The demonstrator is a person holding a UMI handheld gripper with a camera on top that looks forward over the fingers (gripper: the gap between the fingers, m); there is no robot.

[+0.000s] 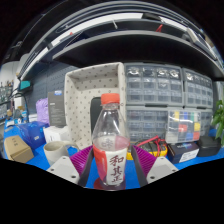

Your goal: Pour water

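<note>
A: Two fingers (72, 166) show low in the gripper view, their purple pads (82, 157) facing inward, and a bottle (110, 145) stands upright between them.

B: Are they clamped on it?

A: It looks so. Both pads meet the bottle's lower body, one on each side, with no gap that I can make out. The gripper (112, 168) points level and straight ahead, not tipped to either side, since the bottle's axis runs plumb.

B: What is the bottle like?

A: Clear plastic with a red cap (110, 100) and a white label bearing red characters. Whether its base rests on the blue table (30, 170) or hangs clear of it I cannot tell; the base is hidden.

B: And around it?

A: A beige cup (55, 151) stands near the left finger. Further left lies a blue container (27, 134) with a tan object (17, 149) just beside it. Right of the right finger sits a clear box (184, 132) with coloured bits inside. Behind the bottle stands a dotted white panel (88, 95), and beside that a grey drawer cabinet (165, 98). A green plant (217, 120) shows at the far right.

B: Any hand visible?

A: None; only the fingers show.
</note>
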